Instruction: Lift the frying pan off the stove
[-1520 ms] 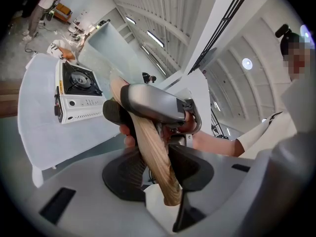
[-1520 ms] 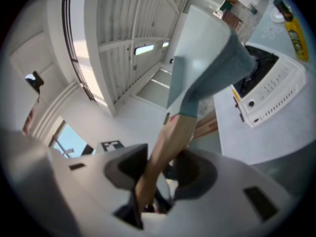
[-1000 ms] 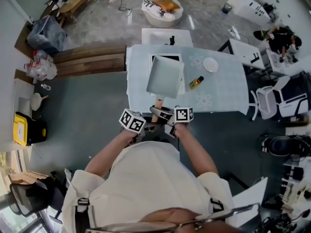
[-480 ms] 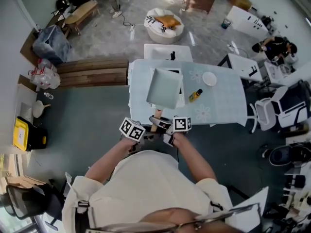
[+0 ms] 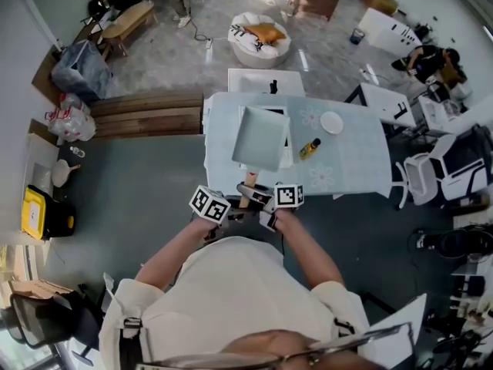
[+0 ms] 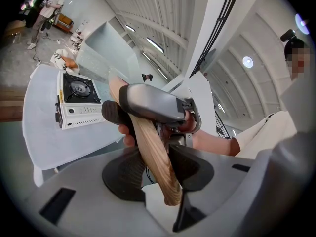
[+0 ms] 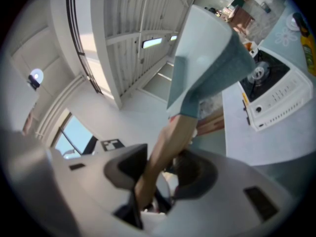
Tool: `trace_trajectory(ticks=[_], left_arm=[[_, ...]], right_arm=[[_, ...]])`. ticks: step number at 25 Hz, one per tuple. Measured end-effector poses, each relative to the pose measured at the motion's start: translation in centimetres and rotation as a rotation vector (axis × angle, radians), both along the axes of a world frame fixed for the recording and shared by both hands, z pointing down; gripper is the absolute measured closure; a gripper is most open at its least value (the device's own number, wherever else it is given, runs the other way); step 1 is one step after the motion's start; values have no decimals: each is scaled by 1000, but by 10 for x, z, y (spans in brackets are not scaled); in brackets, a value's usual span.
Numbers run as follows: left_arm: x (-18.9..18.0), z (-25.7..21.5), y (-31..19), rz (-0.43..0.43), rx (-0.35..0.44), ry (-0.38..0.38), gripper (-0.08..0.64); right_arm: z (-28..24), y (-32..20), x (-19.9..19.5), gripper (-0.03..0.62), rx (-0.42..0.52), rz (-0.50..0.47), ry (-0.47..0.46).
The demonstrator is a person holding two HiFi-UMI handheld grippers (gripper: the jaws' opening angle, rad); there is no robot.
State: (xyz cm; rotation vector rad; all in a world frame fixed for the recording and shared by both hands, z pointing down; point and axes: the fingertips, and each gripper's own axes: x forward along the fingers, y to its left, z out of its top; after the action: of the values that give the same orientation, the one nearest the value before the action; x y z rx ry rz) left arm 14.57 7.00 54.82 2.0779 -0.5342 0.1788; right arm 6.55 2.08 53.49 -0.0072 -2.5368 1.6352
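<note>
A square pale-teal frying pan (image 5: 261, 138) with a wooden handle (image 5: 248, 194) hangs tilted above the white portable stove (image 5: 268, 110) on the table. Both grippers grip the handle side by side. My left gripper (image 5: 233, 211) is shut on the handle (image 6: 153, 158) near its end; the pan (image 6: 105, 47) rises beyond it, with the stove (image 6: 78, 100) below. My right gripper (image 5: 260, 200) is shut on the handle (image 7: 164, 154) too, with the pan (image 7: 208, 54) overhead and the stove (image 7: 272, 93) clear of it.
The stove stands on a light-blue table (image 5: 348, 163), along with a yellow bottle (image 5: 310, 149) and a small white plate (image 5: 333, 122). An office chair (image 5: 439, 166) is at the table's right end. A round white seat (image 5: 259, 34) lies beyond the table.
Both grippers keep their hold on the handle and the pan stays raised over the stove. The head view has shifted slightly since a second ago.
</note>
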Motion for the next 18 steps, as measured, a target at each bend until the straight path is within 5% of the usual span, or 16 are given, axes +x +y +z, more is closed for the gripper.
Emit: trace_trajectory(ticks=[4, 8, 12, 18], left_arm=[[3, 0, 1, 0, 2, 6, 394], [5, 4, 4, 1, 3, 6, 394], [8, 4, 5, 1, 4, 9, 394], [4, 5, 4, 4, 0, 4, 394]], right_arm=[[6, 4, 6, 416, -65, 23, 36], [4, 2, 7, 416, 21, 3, 24], [6, 8, 10, 416, -57, 21, 32], [-2, 3, 4, 416, 2, 2, -7]])
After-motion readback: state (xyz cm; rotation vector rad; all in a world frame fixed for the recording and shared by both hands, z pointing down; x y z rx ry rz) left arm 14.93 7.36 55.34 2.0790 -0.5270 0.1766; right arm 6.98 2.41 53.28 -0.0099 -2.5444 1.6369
